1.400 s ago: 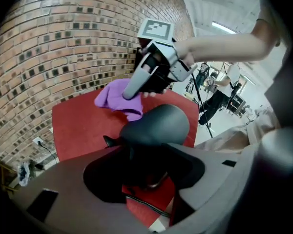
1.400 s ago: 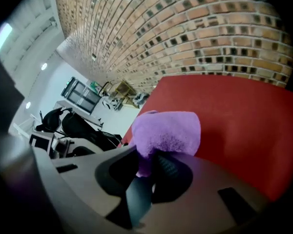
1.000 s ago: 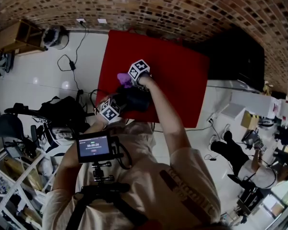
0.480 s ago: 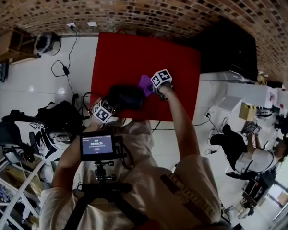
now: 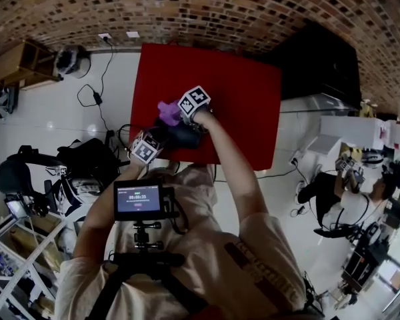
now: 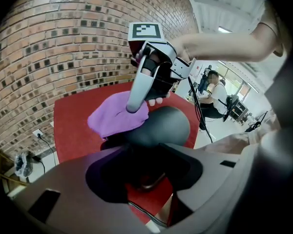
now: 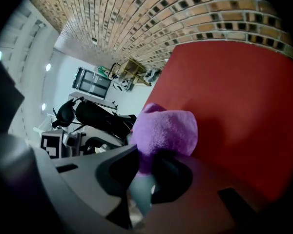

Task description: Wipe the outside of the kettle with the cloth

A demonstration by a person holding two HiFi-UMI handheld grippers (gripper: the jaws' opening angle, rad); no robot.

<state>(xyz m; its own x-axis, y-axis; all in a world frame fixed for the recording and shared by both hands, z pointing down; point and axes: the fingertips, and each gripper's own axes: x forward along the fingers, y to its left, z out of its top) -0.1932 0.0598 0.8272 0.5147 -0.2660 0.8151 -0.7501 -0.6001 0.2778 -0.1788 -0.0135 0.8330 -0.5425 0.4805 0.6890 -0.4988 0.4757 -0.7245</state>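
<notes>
The place looks like a lab or workshop. Beyond the jaws stands a brick wall (image 5: 207,5); left of them cables (image 5: 95,92) trail over a glossy white floor (image 5: 67,112), and far to the right a person (image 5: 337,202) sits among equipment (image 5: 360,259).

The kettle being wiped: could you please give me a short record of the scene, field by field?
surface: red table
kettle: dark, near the table's front edge
cloth: purple, pressed against the kettle's far upper side
right gripper: shut on the cloth
left gripper: jaws have just been closing, gripping the kettle's near side
</notes>
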